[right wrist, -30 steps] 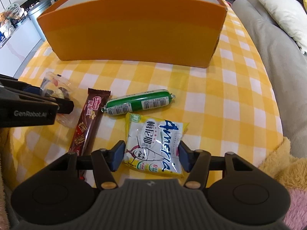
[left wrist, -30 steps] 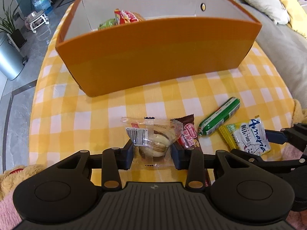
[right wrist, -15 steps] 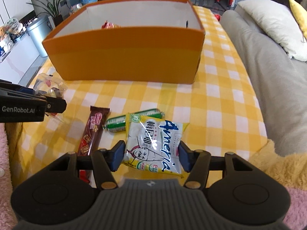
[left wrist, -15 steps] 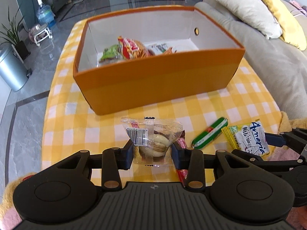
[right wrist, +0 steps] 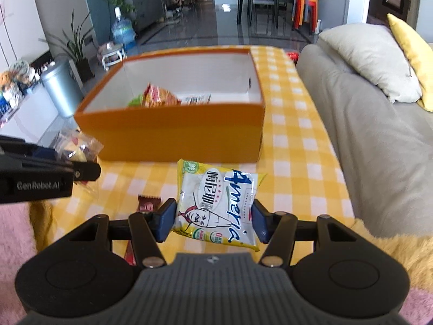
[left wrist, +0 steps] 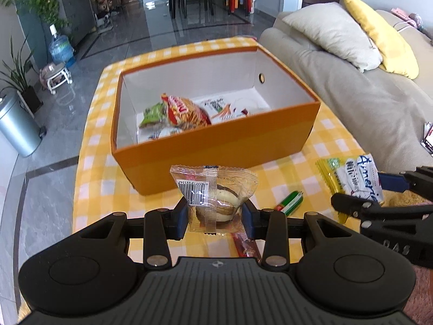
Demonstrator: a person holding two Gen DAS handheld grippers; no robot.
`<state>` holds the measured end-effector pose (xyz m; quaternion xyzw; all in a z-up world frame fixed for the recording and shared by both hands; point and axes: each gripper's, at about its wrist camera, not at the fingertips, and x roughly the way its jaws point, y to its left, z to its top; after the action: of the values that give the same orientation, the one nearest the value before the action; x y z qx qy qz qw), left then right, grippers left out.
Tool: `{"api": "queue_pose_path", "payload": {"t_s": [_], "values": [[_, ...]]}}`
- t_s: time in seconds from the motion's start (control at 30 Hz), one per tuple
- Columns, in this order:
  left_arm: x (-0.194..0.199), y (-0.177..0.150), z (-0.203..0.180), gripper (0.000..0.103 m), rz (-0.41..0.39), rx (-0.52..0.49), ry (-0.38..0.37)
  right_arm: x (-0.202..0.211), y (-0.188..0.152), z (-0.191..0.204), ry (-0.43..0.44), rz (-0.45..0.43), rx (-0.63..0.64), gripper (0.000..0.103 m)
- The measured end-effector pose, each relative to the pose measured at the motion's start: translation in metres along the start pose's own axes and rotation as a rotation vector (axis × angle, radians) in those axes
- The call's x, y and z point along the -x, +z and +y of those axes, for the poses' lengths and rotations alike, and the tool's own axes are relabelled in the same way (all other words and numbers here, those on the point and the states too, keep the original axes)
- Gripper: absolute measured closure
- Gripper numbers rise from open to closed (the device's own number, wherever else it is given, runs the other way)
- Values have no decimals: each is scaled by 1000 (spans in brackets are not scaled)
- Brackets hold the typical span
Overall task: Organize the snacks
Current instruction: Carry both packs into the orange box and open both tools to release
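Two snacks were held aloft before the orange box (left wrist: 216,146): a clear-wrapped pastry (left wrist: 216,197) pinched in the left claw (left wrist: 214,218), a yellow noodle packet (right wrist: 216,205) in the right claw (right wrist: 212,223). Each should be carried over the near wall before release. Inside were seen a red packet (left wrist: 186,112), a green packet (left wrist: 153,115) and white packets (left wrist: 216,105).

Our left gripper (left wrist: 214,218) is matte black plastic: a ribbed central housing with a small logo, flanked by two rounded lobes with shallow round discs. Black linkage bars carry silver pivot screws just outboard of the dark blue fingers (left wrist: 180,218). Our right gripper (right wrist: 213,220) is built the same, with blue finger pads (right wrist: 165,223). Beside it, the left unit's side reads "GenRobot.AI" in pale lettering.
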<state>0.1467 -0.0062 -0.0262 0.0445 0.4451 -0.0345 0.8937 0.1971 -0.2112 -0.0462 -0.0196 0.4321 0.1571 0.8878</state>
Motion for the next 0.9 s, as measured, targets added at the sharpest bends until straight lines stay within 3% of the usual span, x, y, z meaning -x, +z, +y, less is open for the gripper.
{"api": "queue_pose_path", "payload": {"t_s": [0.5,0.7,0.9], "values": [[18,52,6,59,-132,-61,-29,35,58,-18,21,-162,2,47],[15,82,16,59,-166,-63,-48,26,94,-15,76,-185,39,47],[-2,107,23,59,-145,-91,-63,-3,127,-10,99,-160,103,47]]}}
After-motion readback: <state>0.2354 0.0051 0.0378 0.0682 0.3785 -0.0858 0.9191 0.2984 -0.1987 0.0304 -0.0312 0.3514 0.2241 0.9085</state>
